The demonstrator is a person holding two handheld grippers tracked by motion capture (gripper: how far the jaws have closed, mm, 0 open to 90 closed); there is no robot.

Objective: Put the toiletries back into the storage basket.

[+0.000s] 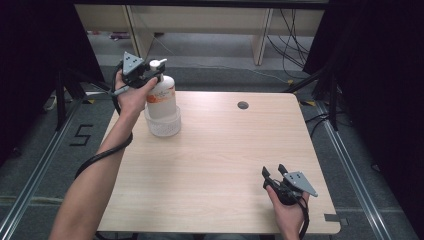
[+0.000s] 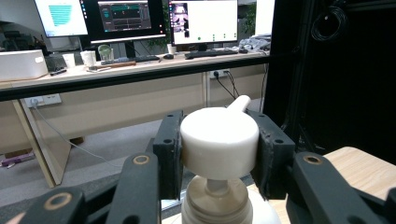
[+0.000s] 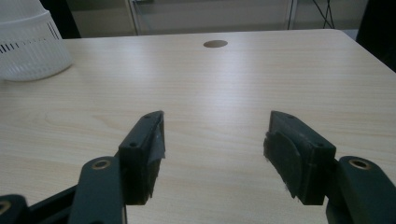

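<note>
Nearest the camera, the right tool [image 1: 273, 173] rests low at the counter's [image 1: 215, 165] near right corner, jaws spread wide with nothing between them, the hand [image 1: 290, 207] under it. Across at the far left, the left tool [image 1: 152, 75] clamps the white pump head [image 2: 219, 140] of a soap bottle [image 1: 161, 97], which stands in a white basket [image 1: 163, 125], the forearm reaching diagonally.

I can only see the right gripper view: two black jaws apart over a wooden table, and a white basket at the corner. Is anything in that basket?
Observer: Yes, a pump bottle stands in the white basket.
Operator: Is anyone touching it?
Observer: The left gripper is shut on the bottle's pump head.
Operator: And where is my gripper?
Observer: The right gripper sits open near the table's near right corner.
</note>
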